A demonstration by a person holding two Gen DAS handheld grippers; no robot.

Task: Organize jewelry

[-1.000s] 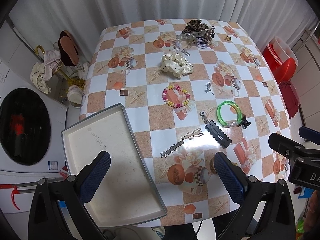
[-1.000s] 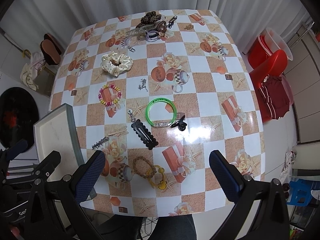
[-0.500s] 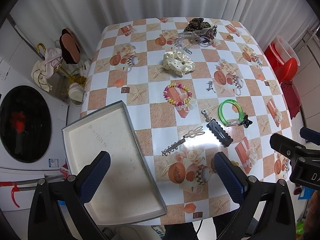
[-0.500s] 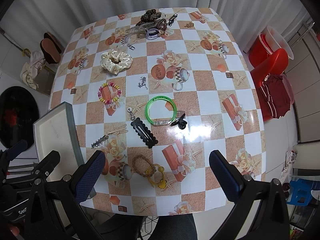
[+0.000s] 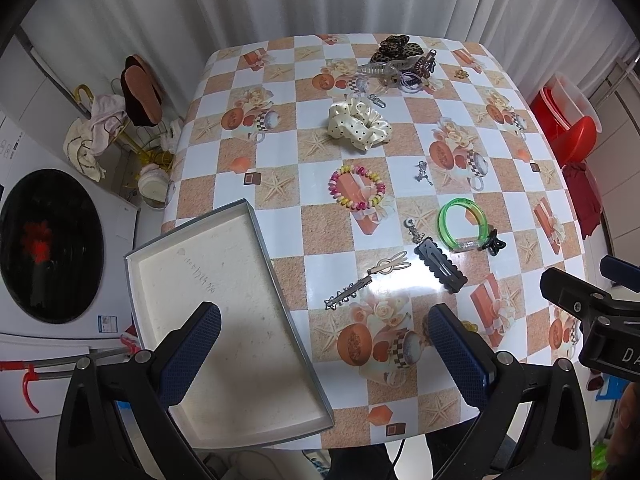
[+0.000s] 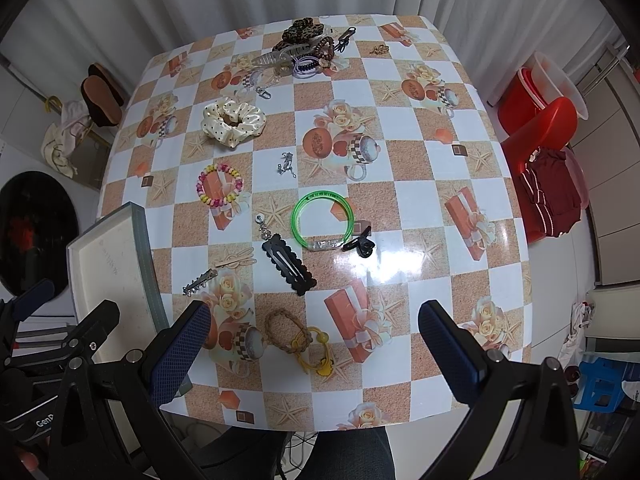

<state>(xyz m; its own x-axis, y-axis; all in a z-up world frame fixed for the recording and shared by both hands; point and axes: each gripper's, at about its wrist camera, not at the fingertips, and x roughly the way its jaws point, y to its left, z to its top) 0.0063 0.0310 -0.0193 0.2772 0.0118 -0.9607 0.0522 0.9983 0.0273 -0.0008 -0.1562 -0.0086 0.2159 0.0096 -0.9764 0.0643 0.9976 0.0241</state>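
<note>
An empty grey tray [image 5: 208, 280] lies at the table's front left; it also shows in the right wrist view [image 6: 108, 264]. Jewelry is scattered on the checkered cloth: green bangle [image 6: 322, 220], black snap clip [image 6: 289, 265], small black claw clip [image 6: 360, 242], beaded bracelet [image 6: 220, 184], cream scrunchie [image 6: 233, 120], silver clip [image 6: 199, 282], gold hairpin [image 6: 238, 259], braided bracelet [image 6: 286, 330] and yellow hair tie [image 6: 316, 352]. My left gripper [image 5: 320, 356] is open, high above the tray's right edge. My right gripper [image 6: 314, 354] is open, high above the braided bracelet.
A pile of hair clips and ties [image 6: 308, 48] lies at the table's far edge. A small silver charm [image 6: 285, 164] lies mid-table. A washing machine [image 5: 48, 240] stands left of the table. Red plastic stools [image 6: 536, 120] stand to the right.
Both grippers have risen and drawn back slightly, so the table looks smaller. Nothing on the table has moved.
</note>
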